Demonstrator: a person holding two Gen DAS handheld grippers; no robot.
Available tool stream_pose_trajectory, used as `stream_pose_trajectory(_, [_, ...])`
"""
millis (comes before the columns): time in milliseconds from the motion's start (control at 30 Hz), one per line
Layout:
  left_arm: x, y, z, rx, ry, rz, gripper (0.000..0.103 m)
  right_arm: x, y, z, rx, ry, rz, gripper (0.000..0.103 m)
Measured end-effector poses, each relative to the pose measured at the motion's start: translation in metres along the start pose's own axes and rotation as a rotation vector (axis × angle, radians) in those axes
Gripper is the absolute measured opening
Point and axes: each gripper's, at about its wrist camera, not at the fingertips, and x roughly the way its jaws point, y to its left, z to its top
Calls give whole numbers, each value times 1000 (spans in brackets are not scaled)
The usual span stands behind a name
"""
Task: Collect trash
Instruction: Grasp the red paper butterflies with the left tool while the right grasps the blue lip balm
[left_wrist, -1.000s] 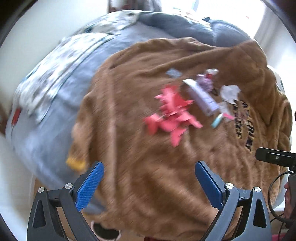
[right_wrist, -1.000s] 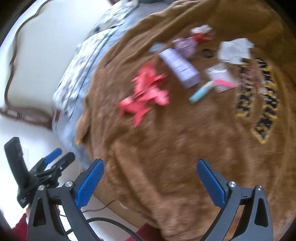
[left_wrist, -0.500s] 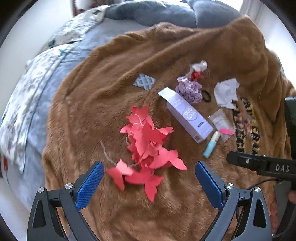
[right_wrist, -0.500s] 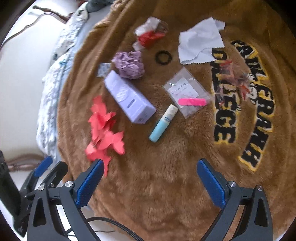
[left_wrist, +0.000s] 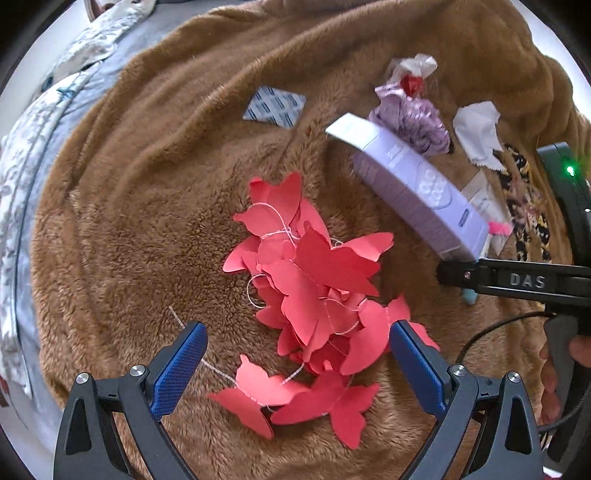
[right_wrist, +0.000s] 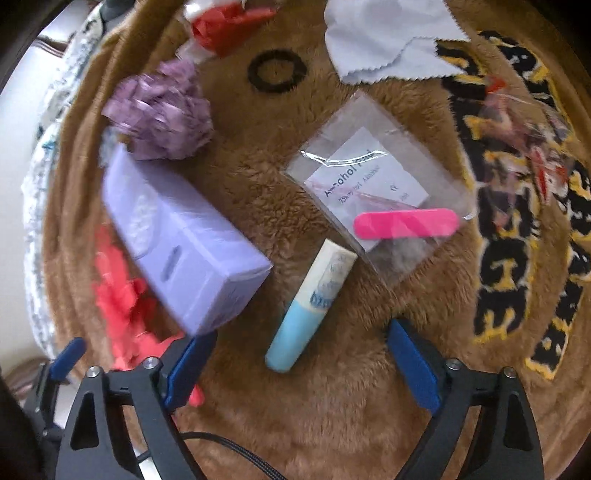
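Observation:
A string of red paper butterflies (left_wrist: 310, 291) lies on the brown fleece blanket (left_wrist: 147, 221). My left gripper (left_wrist: 297, 350) hangs open right over its near end, blue pads on either side, not pressing. In the right wrist view, my right gripper (right_wrist: 301, 350) points down over a light-blue tube (right_wrist: 310, 295); its jaws are closing but stand wide, nothing pressed. A lilac box (right_wrist: 181, 240) lies just left of the tube, a clear bag with a pink strip (right_wrist: 384, 206) to the right. The red butterflies (right_wrist: 122, 295) show at the left.
A crumpled purple wrapper (right_wrist: 162, 114), a red-and-white wrapper (right_wrist: 225, 26), a black hair tie (right_wrist: 277, 72) and a white cloth (right_wrist: 388, 40) lie farther off. A blue patterned sachet (left_wrist: 275, 107) lies on the blanket. The right tool (left_wrist: 524, 282) and a hand (left_wrist: 554, 373) are at the right.
Both grippers have come down and closer to the blanket. The butterflies now lie between the left pads; the tube sits just ahead of the right ones, which have narrowed slightly.

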Motion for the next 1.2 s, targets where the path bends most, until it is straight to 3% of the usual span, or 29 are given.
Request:
stream_pose_trajectory(133, [10,4,4,-2,13,-16,99,10,11,5,-14,-4,-78,87])
stream_pose_trajectory(367, [13,10,16,-24,12,-33,99,4,32,0,-33,-23,-184,44])
stream_pose_trajectory(467, [16,9,18,-38,18,-47,99,-4,42,-4,-47,-31,-187,26])
stream_pose_trajectory(633, [26,-8,20,-16,30,-41,99,-8,38,-7,-30,-27,-153,17])
stream_pose_trajectory(933, [63,-23,30,-53,102,-33,98,-17,12,-7,-7,-22,-54,17])
stream_pose_trajectory(967, [64,-24,33,-54,106,-27,96,-18,9,-7,-8,-20,-51,17])
stream_pose_trajectory(1033, [61,-26,37,-58,99,-2,70,-21,6,-8,-8,-20,-38,16])
stream_pose_trajectory(1067, [58,-25,40,-69,95,-11,64,-23,3,-10,-4,-21,-27,16])
stream_pose_trajectory(1100, [55,-24,42,-86,90,-47,48,-25,-2,-11,1,-24,-13,16])
stream_pose_trajectory(1133, [52,-22,43,-100,89,-80,39,-28,-3,-12,6,-31,16,17])
stream_pose_trajectory(1200, [47,-22,42,-102,86,-118,30,-33,-17,-11,-2,-40,49,17])
